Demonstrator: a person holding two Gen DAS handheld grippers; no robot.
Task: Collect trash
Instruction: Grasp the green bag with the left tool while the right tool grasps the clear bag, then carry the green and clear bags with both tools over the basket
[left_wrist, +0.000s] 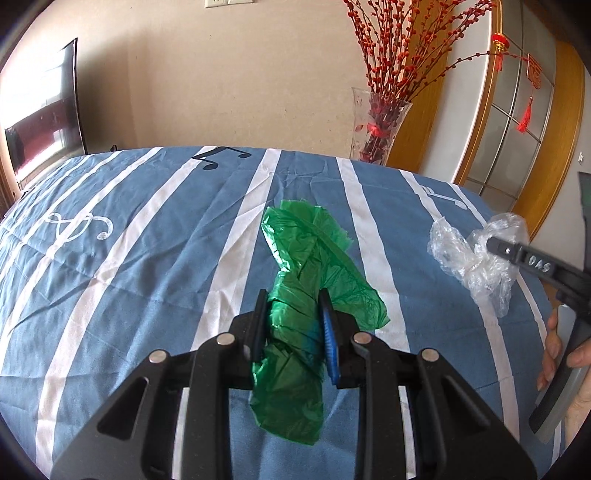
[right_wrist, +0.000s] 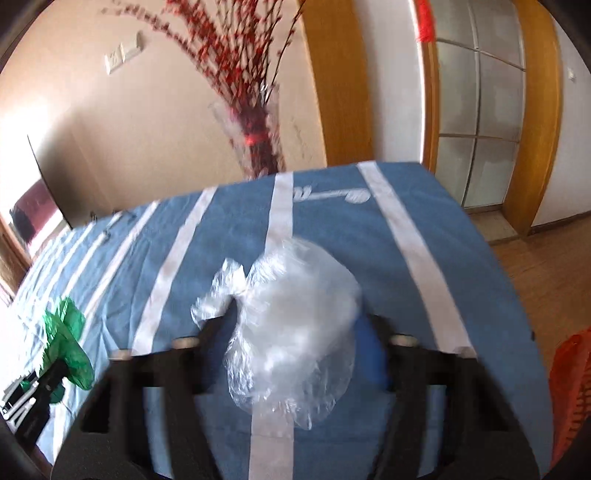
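Frame center, the left gripper (left_wrist: 293, 321) clamps a green bag (left_wrist: 310, 273); the right gripper (right_wrist: 295, 332) seemingly pinches clear plastic (right_wrist: 295, 317); firm grips should prevent drops

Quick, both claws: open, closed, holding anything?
Left claw: closed on the green plastic bag.
Right claw: holding the clear plastic bag; the view is blurred.

Left gripper (left_wrist: 293, 325): matte black angular frame, four silver round pivot pins, one blue-faced finger pad (left_wrist: 330, 343). Right gripper (left_wrist: 496, 249): black, embossed lettering; bare-skinned hand (left_wrist: 561, 354).
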